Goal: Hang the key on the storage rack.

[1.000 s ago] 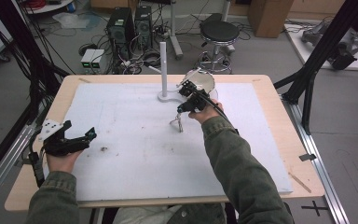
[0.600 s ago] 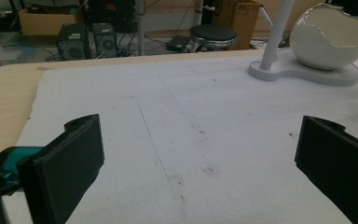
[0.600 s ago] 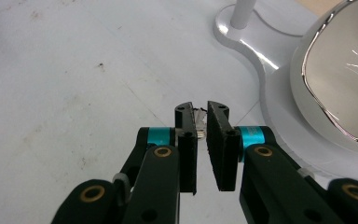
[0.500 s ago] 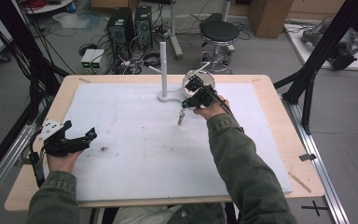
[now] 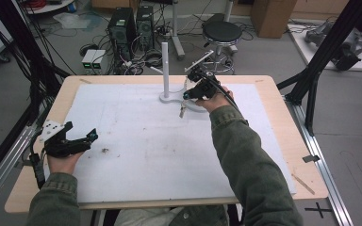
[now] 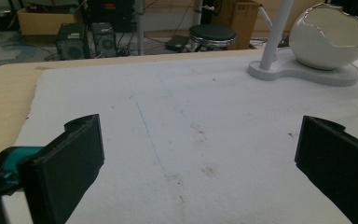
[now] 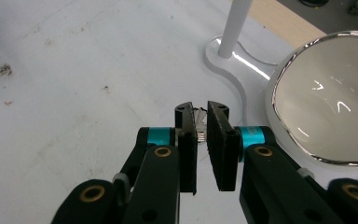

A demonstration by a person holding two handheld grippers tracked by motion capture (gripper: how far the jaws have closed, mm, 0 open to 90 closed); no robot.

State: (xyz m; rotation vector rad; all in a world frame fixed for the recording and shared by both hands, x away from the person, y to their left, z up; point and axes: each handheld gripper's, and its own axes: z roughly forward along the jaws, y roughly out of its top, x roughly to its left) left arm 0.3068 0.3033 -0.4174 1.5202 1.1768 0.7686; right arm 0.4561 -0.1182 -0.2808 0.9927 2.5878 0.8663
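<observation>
The right gripper, jaws pinched on a small dangling metal piece, hovered at the egg-shaped bowl's nine o'clock, seemingly for dropping in; the left gripper rested wide open.

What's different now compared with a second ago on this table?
The right gripper, shut on a small metal piece, has lifted it off the white mat and carried it toward the egg-shaped bowl. The left gripper stayed open and still at the mat's left edge; the white post is unchanged.
</observation>
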